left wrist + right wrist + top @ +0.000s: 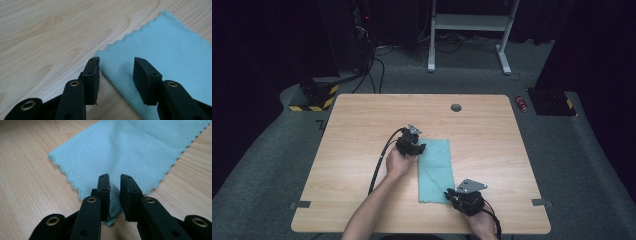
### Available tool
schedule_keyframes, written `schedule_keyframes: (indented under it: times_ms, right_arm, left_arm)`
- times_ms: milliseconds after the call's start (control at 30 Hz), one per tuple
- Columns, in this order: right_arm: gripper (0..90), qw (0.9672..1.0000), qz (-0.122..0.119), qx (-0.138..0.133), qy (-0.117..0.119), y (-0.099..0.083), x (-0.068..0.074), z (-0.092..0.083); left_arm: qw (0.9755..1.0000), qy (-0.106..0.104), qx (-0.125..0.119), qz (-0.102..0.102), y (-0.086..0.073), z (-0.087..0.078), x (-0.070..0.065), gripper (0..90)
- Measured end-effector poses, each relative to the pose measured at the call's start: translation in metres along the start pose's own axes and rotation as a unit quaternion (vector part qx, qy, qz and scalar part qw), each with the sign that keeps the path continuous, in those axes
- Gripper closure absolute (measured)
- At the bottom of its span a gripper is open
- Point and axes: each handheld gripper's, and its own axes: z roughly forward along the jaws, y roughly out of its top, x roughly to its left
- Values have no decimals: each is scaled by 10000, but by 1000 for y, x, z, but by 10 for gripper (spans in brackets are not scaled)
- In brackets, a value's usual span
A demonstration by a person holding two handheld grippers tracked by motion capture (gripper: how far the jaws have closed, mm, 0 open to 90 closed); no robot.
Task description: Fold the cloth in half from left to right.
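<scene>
A teal cloth (435,170) lies folded into a long strip on the wooden table (357,130), its scalloped edges showing in both gripper views. My left gripper (421,148) sits at the strip's far left corner. Seen along its jaws, the left gripper (117,60) is open, and the cloth (170,50) lies flat on the wood between and beyond the jaws, untouched. My right gripper (449,194) is at the near right corner. In its own view the right gripper (115,176) keeps a narrow gap, with a corner of the cloth (125,147) rising slightly between the pads.
A grey round cap (456,107) is set into the table's far side. On the carpet beyond stand a white desk frame (469,22), a yellow-and-black striped base (314,97) and a red can (522,103). Bare wood stretches left and right of the cloth.
</scene>
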Motion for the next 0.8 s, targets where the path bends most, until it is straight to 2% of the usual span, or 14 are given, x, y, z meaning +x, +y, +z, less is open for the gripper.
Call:
schedule_keyframes:
  times_ms: [67,200,267,333,433,567,667,767,800]
  right_arm:
    - [770,10000,-30,5,9,0,0,0]
    - [762,10000,-69,19,5,0,0,0]
    - [761,10000,-67,23,13,0,1,0]
    - [760,10000,-76,22,8,0,1,0]
    - [760,9999,-107,20,-23,0,1,0]
    - [758,10000,-86,2,-3,0,1,0]
    - [755,9999,-102,5,-6,0,1,0]
    - [747,10000,-90,0,16,0,1,0]
    - [745,10000,-86,3,16,0,1,0]
  left_arm:
    - [9999,-37,-38,-116,-3,-1,3,564]
    - [9999,25,-25,-168,-6,-6,6,549]
    - [9996,-47,-88,-260,-9,-11,5,533]
    - [9992,-193,-219,-272,-12,-21,0,524]
    - [9988,-355,-319,-139,-20,-36,-12,500]
    - [9975,-639,-284,-121,-36,-45,-27,475]
    - [9972,-681,-274,-140,-51,-50,-37,463]
    - [9980,-551,-276,-141,-61,-55,-41,458]
    - [9980,-539,-283,-197,-64,-57,-43,456]
